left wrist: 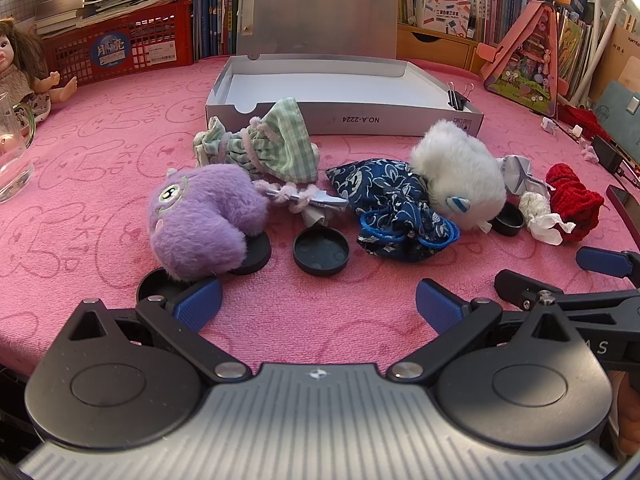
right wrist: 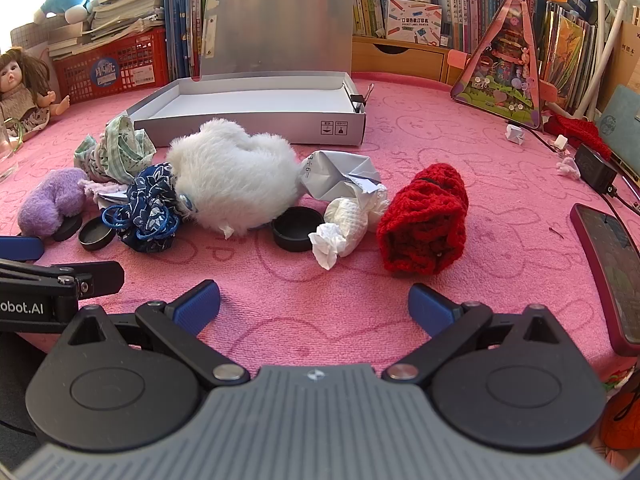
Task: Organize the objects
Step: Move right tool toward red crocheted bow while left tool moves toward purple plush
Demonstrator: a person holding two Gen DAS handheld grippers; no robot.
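An open grey box (left wrist: 280,114) (right wrist: 248,126) stands at the back of the pink cloth. In front of it lie a purple plush (left wrist: 200,220) (right wrist: 48,204), a green checked cloth (left wrist: 276,148) (right wrist: 116,152), a dark blue patterned pouch (left wrist: 392,208) (right wrist: 150,208), a white plush (left wrist: 456,172) (right wrist: 236,176), crumpled paper (right wrist: 340,176), a white tissue (right wrist: 344,224), a red knit piece (left wrist: 576,200) (right wrist: 428,220) and several black round lids (left wrist: 320,251) (right wrist: 294,228). My left gripper (left wrist: 318,306) is open and empty, near the purple plush. My right gripper (right wrist: 314,306) is open and empty, in front of the tissue.
A doll (left wrist: 20,68) and a glass jug (left wrist: 12,152) are at the left. A red crate (left wrist: 120,44), books and a triangular toy house (right wrist: 508,64) line the back. A phone (right wrist: 612,268) and a black charger (right wrist: 596,168) lie at the right.
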